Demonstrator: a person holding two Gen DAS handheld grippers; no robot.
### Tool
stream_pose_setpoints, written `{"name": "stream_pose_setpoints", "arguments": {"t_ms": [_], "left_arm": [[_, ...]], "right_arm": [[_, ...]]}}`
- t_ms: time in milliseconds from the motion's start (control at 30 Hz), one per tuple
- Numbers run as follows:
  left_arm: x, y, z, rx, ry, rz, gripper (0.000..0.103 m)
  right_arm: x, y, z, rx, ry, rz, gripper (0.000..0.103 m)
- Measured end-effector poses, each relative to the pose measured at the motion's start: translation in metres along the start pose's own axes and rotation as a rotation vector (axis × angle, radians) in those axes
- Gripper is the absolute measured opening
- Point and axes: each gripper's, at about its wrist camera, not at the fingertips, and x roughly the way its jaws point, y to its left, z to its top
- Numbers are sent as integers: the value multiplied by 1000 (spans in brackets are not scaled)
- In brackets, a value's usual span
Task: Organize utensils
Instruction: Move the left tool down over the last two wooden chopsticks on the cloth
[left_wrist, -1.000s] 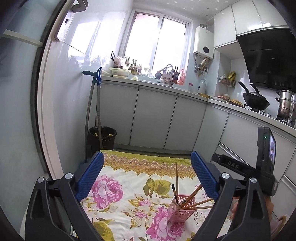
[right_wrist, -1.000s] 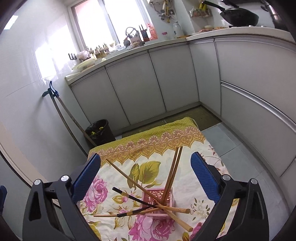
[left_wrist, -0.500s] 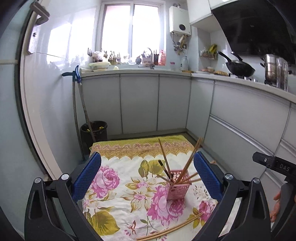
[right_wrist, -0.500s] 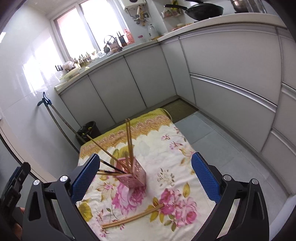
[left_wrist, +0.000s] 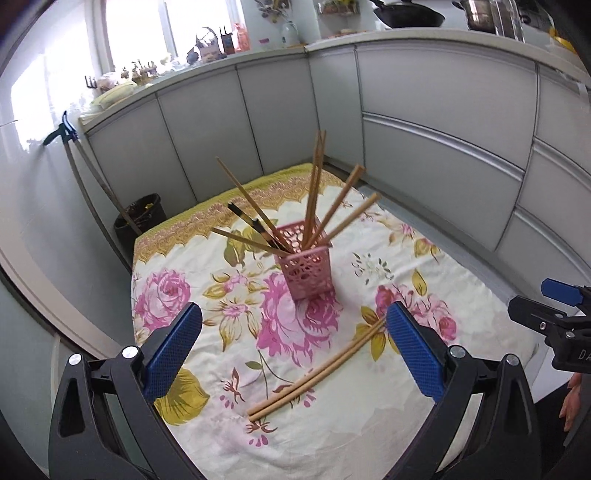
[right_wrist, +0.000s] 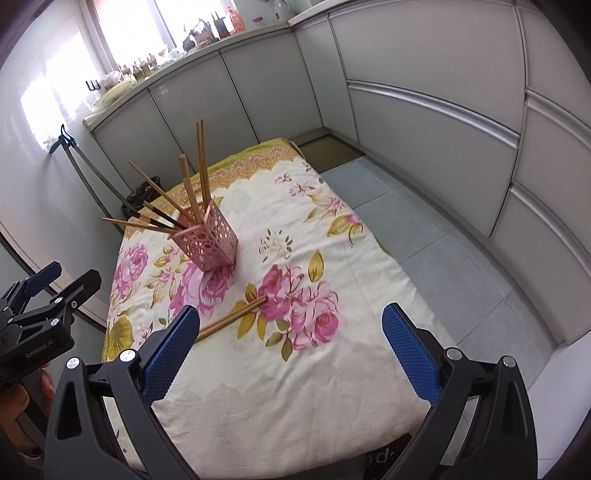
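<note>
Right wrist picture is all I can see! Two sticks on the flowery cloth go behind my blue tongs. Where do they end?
Observer: In the left wrist view the loose chopsticks end side by side on the floral cloth, short of its near edge.
Operator: Are the other tongs holding anything?
Observer: No. The left tongs are open, with nothing between them.
Operator: Is there something on the kitchen top that I can't see?
Observer: Yes. A black wok and a steel pot sit on the counter.
</note>
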Motion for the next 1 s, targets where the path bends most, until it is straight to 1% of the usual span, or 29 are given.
{"name": "stream_pose_setpoints", "arguments": {"t_ms": [100, 167, 200, 233, 267, 300, 333, 367, 400, 467, 500, 600, 700, 800, 1000], "left_arm": [[19, -15, -5, 70, 67, -60, 95], [33, -23, -8, 124, 122, -128, 93], [41, -28, -9, 154, 155, -169, 84], [50, -31, -9, 185, 194, -211, 74], [59, -35, -10, 216, 233, -246, 67], [69, -39, -11, 249, 271, -270, 56], [76, -44, -12, 284, 298, -281, 47], [84, -48, -13, 327, 326, -281, 43], [92, -53, -14, 370, 352, -275, 34], [106, -61, -17, 447, 400, -282, 25], [113, -65, -18, 478, 418, -286, 16], [132, -72, -17, 518, 471, -334, 15], [150, -77, -17, 570, 511, -350, 15], [165, -77, -17, 609, 526, -328, 15], [180, -80, -23, 623, 541, -319, 15]], "right_arm": [[11, -8, -7, 23, 38, 8, 96], [17, -14, -11, 43, 58, 11, 96], [20, -17, -12, 50, 66, 9, 96], [23, -19, -13, 55, 71, 7, 96], [25, -22, -14, 61, 75, 4, 96], [28, -26, -15, 71, 81, 2, 96], [30, -30, -15, 82, 87, 1, 96], [33, -34, -15, 92, 93, -3, 96], [35, -38, -15, 103, 100, -6, 96], [40, -44, -15, 121, 114, -9, 96], [42, -46, -15, 128, 120, -8, 96], [46, -48, -13, 129, 127, -8, 96], [49, -48, -13, 127, 139, -6, 96], [54, -49, -14, 129, 155, -3, 96], [59, -49, -13, 132, 170, 6, 96]]}}
